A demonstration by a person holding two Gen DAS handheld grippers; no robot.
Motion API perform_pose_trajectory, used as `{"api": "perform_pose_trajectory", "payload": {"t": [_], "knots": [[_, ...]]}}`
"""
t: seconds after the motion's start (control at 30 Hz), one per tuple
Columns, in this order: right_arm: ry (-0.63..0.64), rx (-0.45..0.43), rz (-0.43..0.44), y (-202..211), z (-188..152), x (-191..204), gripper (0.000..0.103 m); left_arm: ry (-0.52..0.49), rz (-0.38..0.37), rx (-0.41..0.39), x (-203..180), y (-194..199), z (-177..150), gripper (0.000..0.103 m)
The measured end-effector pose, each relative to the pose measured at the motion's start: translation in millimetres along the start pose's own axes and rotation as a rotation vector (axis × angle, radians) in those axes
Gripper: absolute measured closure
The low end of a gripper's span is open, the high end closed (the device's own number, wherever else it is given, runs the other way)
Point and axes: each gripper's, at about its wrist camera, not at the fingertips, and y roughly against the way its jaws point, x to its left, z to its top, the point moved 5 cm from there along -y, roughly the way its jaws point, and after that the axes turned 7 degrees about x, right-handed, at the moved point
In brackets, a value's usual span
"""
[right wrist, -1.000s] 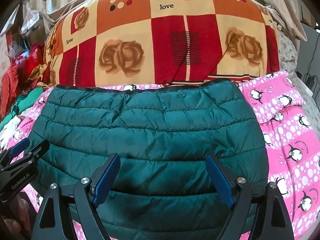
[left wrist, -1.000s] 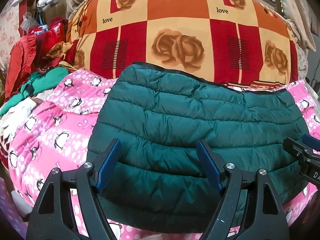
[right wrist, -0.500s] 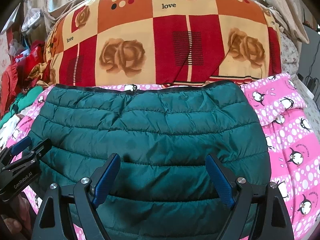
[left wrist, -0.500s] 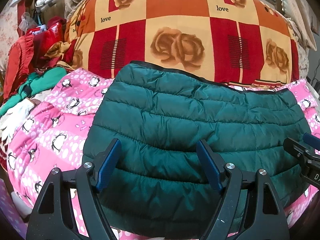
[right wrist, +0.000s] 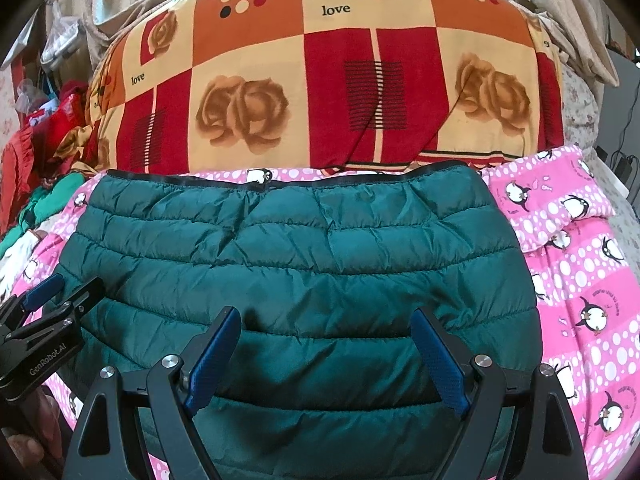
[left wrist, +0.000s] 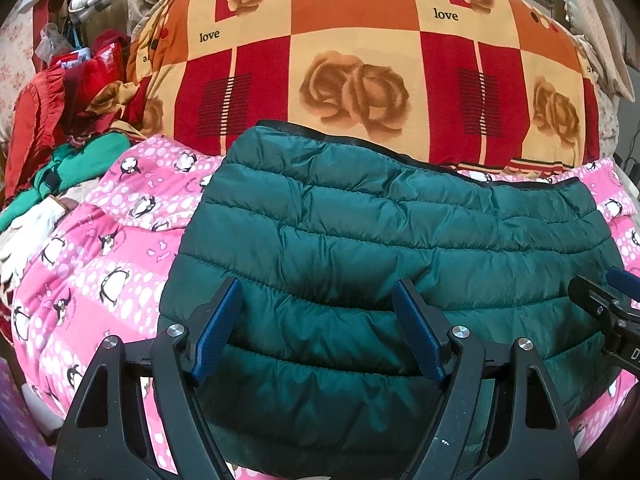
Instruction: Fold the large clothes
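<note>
A dark green quilted puffer jacket (left wrist: 380, 240) lies folded into a wide block on a pink penguin-print bedspread (left wrist: 100, 264). It also shows in the right wrist view (right wrist: 304, 264). My left gripper (left wrist: 318, 320) is open and empty, its blue-padded fingers above the jacket's near left part. My right gripper (right wrist: 326, 348) is open and empty above the jacket's near middle. Each gripper shows at the edge of the other's view, the right gripper (left wrist: 608, 304) and the left gripper (right wrist: 48, 304).
A large rolled quilt with red, orange and rose squares (left wrist: 360, 60) lies behind the jacket. A pile of red, green and white clothes (left wrist: 60, 120) sits at the left. The pink bedspread (right wrist: 580, 280) extends to the right of the jacket.
Both grippers have drifted slightly, so the jacket sits a little higher in view. Both stay open. The jacket has not moved on the bed.
</note>
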Motion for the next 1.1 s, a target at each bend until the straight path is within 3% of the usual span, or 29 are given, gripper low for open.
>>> {"api": "perform_pose_trajectory", "payload": {"t": [0.77,1.1], "knots": [[0.001,0.003,0.005,-0.1,2.4,-0.9,0.018,-0.016,-0.011,-0.007,-3.9,0.0,4.6,0.025],[-0.003,0.003,0.006,-2.5,4.0,-2.8,0.018,-0.035,-0.038,-0.05,-3.1,2.9,8.5,0.025]]}}
